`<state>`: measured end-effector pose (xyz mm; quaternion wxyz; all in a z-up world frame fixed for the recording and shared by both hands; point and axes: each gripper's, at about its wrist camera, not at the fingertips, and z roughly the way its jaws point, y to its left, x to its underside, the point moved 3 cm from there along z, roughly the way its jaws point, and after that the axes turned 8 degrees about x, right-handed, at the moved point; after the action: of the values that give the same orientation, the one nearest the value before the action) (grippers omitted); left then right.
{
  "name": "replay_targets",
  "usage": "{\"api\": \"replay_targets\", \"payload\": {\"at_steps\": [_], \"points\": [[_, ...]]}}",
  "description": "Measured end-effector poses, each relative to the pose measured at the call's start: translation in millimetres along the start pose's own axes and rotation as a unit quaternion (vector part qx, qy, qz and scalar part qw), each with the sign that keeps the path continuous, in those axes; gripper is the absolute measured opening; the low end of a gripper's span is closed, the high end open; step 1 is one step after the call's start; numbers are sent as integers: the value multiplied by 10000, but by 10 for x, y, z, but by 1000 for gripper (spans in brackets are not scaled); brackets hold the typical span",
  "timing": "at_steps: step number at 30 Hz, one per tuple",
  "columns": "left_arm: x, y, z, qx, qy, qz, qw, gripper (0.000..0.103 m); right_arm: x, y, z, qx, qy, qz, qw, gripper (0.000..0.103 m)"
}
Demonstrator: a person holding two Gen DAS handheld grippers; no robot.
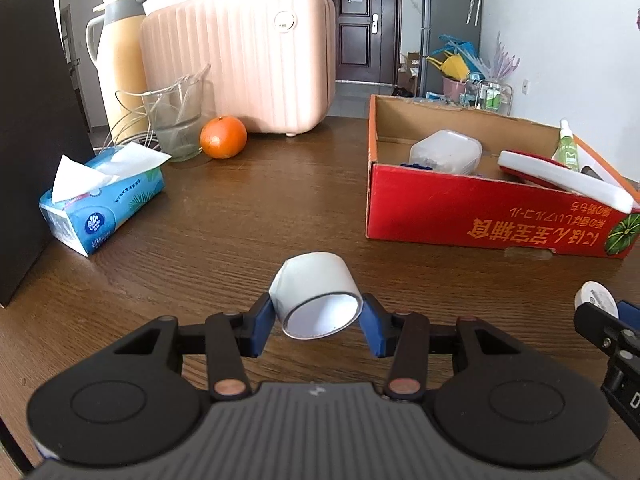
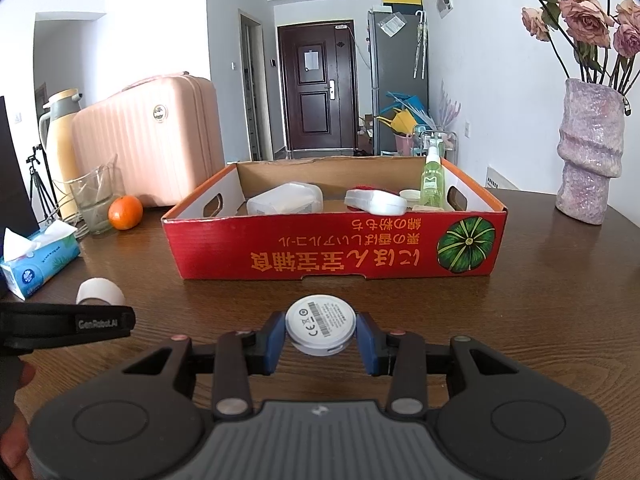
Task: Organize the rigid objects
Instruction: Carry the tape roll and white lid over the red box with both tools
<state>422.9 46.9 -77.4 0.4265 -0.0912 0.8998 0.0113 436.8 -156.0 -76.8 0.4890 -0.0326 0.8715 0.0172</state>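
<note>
Left gripper (image 1: 318, 322) clenches a smooth white tape roll (image 1: 316, 294); right gripper (image 2: 321, 338) grasps a flat round white disc (image 2: 321, 326)

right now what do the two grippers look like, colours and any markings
Both grippers, left and right, share a black body with two round caps, a grey ribbed centre, blue finger pads and copper-coloured pivot pins. The left one's side reads "GenRobot.AI" in the right wrist view.

Red cardboard box (image 2: 336, 246) printed with orange script and a green striped pumpkin; pale pink ribbed suitcase (image 1: 244, 56); blue tissue pack (image 1: 106, 208); mottled lilac vase (image 2: 590, 152); dark brown woodgrain table (image 1: 248, 216).
</note>
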Motion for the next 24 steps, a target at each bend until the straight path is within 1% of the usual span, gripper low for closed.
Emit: {"api": "replay_targets", "payload": {"at_steps": [16, 20, 24], "points": [[7, -51, -413, 420, -479, 243, 9977, 47, -85, -4, -257, -232, -360, 48, 9991, 38], [6, -50, -444, 483, -515, 257, 9972, 47, -101, -17, -313, -270, -431, 47, 9987, 38], [-9, -62, -527, 522, -645, 274, 9962, 47, -111, -25, -360, -307, -488, 56, 9983, 38]]}}
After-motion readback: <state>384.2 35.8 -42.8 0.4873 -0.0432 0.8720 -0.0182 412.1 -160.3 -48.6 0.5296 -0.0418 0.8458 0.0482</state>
